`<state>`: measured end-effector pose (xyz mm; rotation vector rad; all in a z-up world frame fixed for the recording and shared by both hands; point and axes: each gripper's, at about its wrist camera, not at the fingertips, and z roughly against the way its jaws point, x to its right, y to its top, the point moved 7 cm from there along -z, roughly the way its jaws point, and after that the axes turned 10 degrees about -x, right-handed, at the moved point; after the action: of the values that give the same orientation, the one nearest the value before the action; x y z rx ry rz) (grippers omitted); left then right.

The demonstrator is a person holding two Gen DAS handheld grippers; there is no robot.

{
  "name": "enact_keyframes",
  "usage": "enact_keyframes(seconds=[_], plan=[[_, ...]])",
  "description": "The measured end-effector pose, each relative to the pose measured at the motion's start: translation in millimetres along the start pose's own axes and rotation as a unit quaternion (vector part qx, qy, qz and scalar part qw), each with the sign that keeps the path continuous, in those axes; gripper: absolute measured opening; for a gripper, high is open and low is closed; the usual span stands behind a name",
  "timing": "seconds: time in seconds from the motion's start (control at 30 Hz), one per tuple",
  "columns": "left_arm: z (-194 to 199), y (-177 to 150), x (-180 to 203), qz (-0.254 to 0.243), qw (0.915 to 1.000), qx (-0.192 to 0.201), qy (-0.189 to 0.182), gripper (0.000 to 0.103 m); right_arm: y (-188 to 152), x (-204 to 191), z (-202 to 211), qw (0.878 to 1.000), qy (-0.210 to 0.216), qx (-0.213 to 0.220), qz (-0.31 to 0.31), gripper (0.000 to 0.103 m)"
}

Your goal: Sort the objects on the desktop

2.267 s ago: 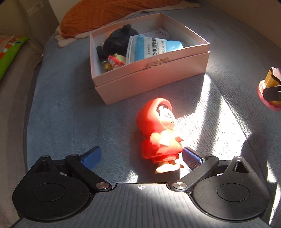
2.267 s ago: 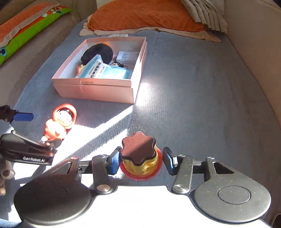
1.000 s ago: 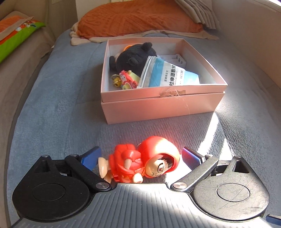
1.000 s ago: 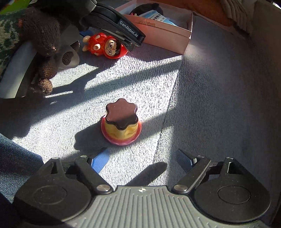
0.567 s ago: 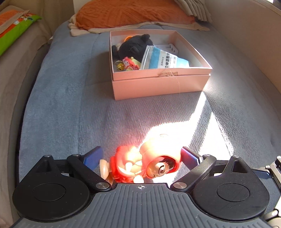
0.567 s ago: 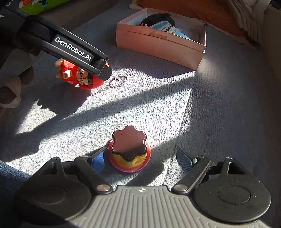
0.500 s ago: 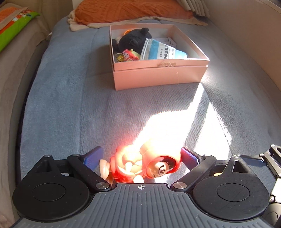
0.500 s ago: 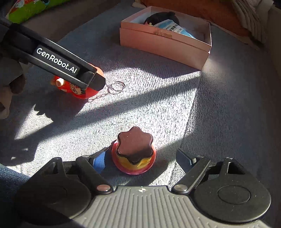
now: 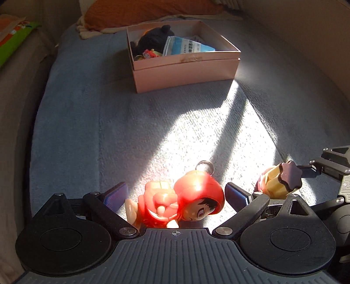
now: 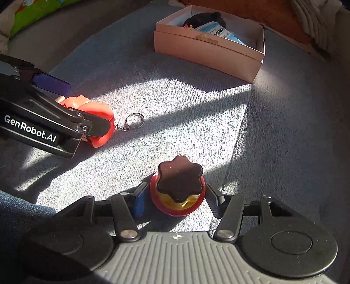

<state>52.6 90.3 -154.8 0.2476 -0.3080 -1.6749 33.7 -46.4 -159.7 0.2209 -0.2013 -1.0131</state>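
Observation:
A red hooded figurine [image 9: 181,203] lies on its side on the grey-blue cover, its metal keyring [image 10: 135,120] trailing on the fabric. My left gripper [image 9: 176,194] is shut on it, one pad at the feet and one at the hood. A pudding toy [image 10: 178,185] with a brown flower-shaped top, yellow body and red base stands in front of my right gripper [image 10: 177,196]. The right jaws are closing and their pads now lie against the red base on both sides. In the left wrist view the pudding toy [image 9: 277,181] shows at the right, tilted by the lens.
An open pink box [image 9: 186,72] stands farther back, holding a black plush [image 9: 153,39], a blue-white packet [image 9: 188,48] and small trinkets. An orange pillow [image 9: 153,8] lies behind it. A green cushion [image 10: 43,11] and sofa sides border the cover. A person's denim leg [image 10: 19,218] is near me.
My left gripper has drawn back from the pink box with the figurine, coming closer to the right gripper. The right jaws have narrowed from wide apart to against the pudding toy's base.

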Motion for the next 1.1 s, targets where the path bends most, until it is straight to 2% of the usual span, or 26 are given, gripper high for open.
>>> enact_keyframes(seconds=[0.03, 0.13, 0.23, 0.33, 0.4, 0.5, 0.7, 0.8, 0.87, 1.1], plan=[[4, -3, -4, 0.012, 0.9999, 0.001, -0.004, 0.099, -1, -1, 2, 1.000, -0.001, 0.001, 0.003, 0.058], [15, -15, -19, 0.056, 0.9984, 0.006, -0.012, 0.099, -6, -6, 9, 1.000, -0.001, 0.008, 0.011, 0.076], [16, -28, -27, 0.083, 0.9964, -0.001, -0.014, 0.099, -12, -11, 14, 1.000, 0.003, 0.006, 0.011, 0.079], [9, -33, -27, 0.094, 0.9953, -0.013, -0.023, 0.099, -21, -14, 7, 1.000, 0.008, -0.018, 0.006, 0.082], [4, -28, -22, 0.085, 0.9962, -0.008, -0.020, 0.100, -28, -16, 1, 0.999, 0.007, -0.034, 0.004, 0.083], [-4, -17, -14, 0.064, 0.9979, -0.001, -0.008, 0.100, -31, -18, -1, 0.999, 0.003, -0.034, 0.004, 0.086], [-8, 3, 8, 0.035, 0.9986, 0.018, -0.035, 0.100, -32, -10, -9, 0.999, 0.007, -0.044, -0.023, 0.099], [-14, 5, 17, 0.009, 0.9996, 0.018, -0.019, 0.100, -33, -6, -14, 0.998, 0.017, -0.052, -0.041, 0.103], [-18, 4, 18, 0.000, 0.9998, 0.013, -0.012, 0.100, -34, -4, -18, 0.997, 0.025, -0.056, -0.052, 0.103], [-22, -2, 10, 0.013, 0.9998, 0.001, -0.017, 0.100, -33, -3, -21, 0.995, 0.033, -0.061, -0.067, 0.103]])
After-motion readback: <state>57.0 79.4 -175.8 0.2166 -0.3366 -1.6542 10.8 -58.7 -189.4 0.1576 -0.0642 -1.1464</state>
